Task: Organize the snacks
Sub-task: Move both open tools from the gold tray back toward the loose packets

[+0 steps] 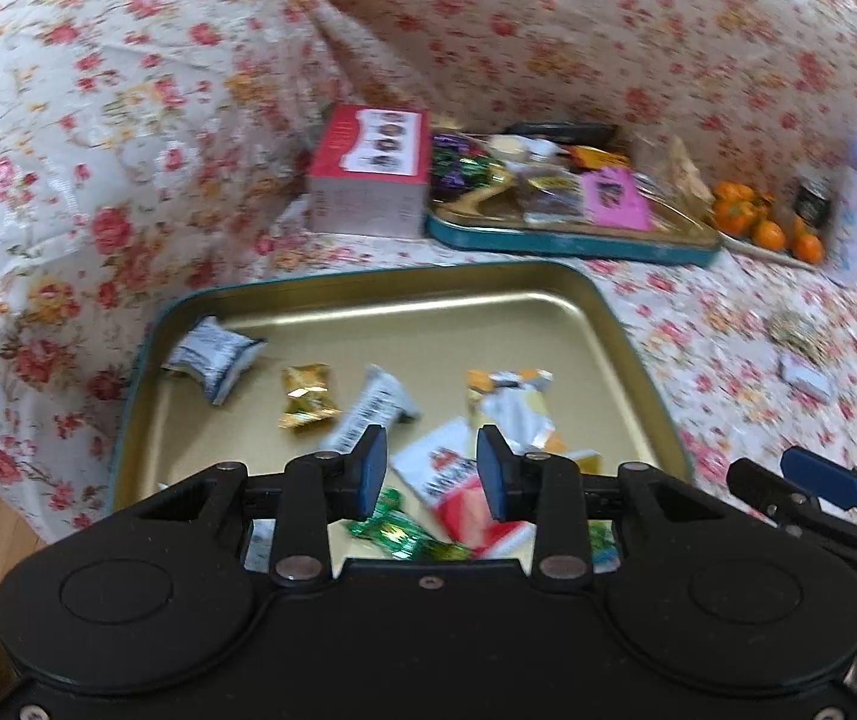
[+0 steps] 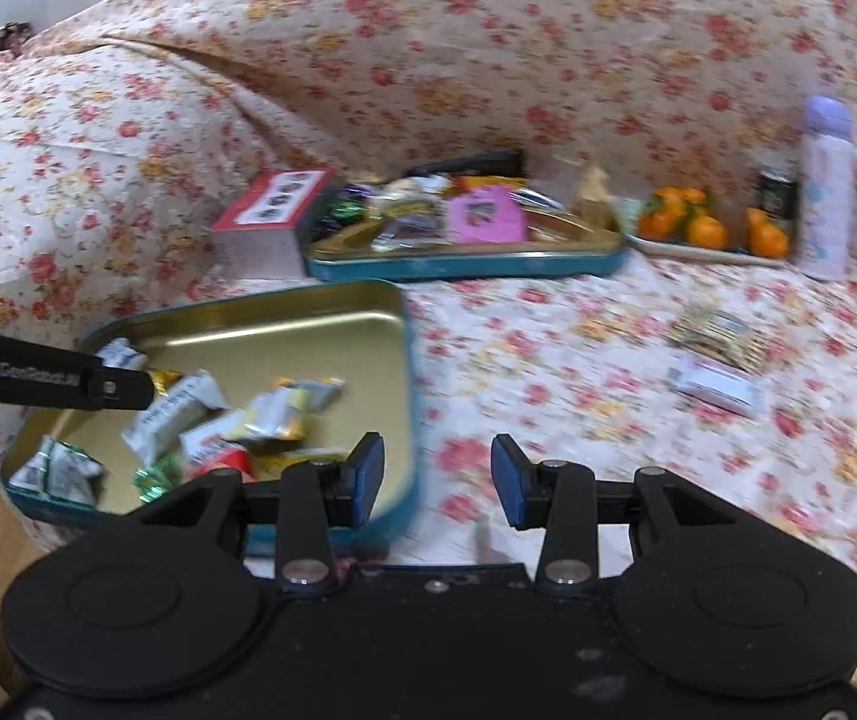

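A gold tin tray with a teal rim [image 1: 488,306] lies on the floral cloth and holds several wrapped snacks, among them a gold candy [image 1: 306,397] and a red and white packet [image 1: 458,492]. My left gripper [image 1: 431,471] is open and empty above the tray's near end. In the right wrist view the same tray [image 2: 308,324] is at the left, and my right gripper [image 2: 437,480] is open and empty over the cloth just right of its rim. A white packet [image 2: 716,387] and a gold wrapper [image 2: 716,333] lie loose on the cloth at the right.
A second teal tin [image 1: 572,237] full of snacks stands further back, with a red box [image 1: 371,171] to its left. A plate of mandarins [image 2: 704,228], a dark small jar [image 2: 776,195] and a lilac bottle [image 2: 824,186] stand at the back right. Wooden floor shows at the lower left.
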A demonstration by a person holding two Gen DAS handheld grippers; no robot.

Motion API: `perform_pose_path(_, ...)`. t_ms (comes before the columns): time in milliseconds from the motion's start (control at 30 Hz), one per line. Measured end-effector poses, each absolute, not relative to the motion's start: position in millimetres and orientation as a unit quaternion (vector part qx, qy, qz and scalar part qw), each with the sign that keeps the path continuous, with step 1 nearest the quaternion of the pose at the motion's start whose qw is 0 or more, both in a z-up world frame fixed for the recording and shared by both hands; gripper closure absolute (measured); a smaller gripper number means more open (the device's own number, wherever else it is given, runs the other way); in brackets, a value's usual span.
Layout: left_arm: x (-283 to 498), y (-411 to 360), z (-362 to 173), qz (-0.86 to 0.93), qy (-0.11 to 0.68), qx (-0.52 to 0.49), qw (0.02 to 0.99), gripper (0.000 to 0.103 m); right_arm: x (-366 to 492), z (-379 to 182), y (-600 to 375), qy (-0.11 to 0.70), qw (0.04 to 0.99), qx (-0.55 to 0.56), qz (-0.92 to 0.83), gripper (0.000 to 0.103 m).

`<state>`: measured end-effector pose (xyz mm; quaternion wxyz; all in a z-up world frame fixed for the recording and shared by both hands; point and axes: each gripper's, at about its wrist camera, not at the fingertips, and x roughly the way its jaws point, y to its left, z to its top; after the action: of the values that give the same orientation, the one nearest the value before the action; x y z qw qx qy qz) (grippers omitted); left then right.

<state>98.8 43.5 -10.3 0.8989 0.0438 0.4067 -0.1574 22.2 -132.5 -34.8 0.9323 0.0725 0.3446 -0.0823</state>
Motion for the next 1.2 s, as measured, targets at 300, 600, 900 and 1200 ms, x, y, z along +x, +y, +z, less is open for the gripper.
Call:
perform_pose_path(300, 66.7, 4.3, -17.0, -0.214, 0.399, 0.098, 0.886, 0.060, -20.9, -53.3, -188.2, 0.358, 0.918, 0.099, -0.140, 0.061)
perform_pose_path(600, 40.2, -45.5, -28.8, -0.258, 0.414, 0.123, 0.864, 0.060, -44.7, -58.9, -244.8, 0.345, 0.913, 0.114, -0.184, 0.061)
perform_pose_path(900, 30.6, -82.2, -22.3, -0.275, 0.412, 0.134, 0.859, 0.060, -11.0, -58.0, -280.7, 0.311, 0.937, 0.057, -0.148, 0.060)
perform_pose_path(1200, 35.2, -92.7, -30.6, -0.259, 0.436, 0.125, 0.853, 0.060, 45.0, -71.0, -289.1, 0.311, 0.948, -0.042, -0.058, 0.058)
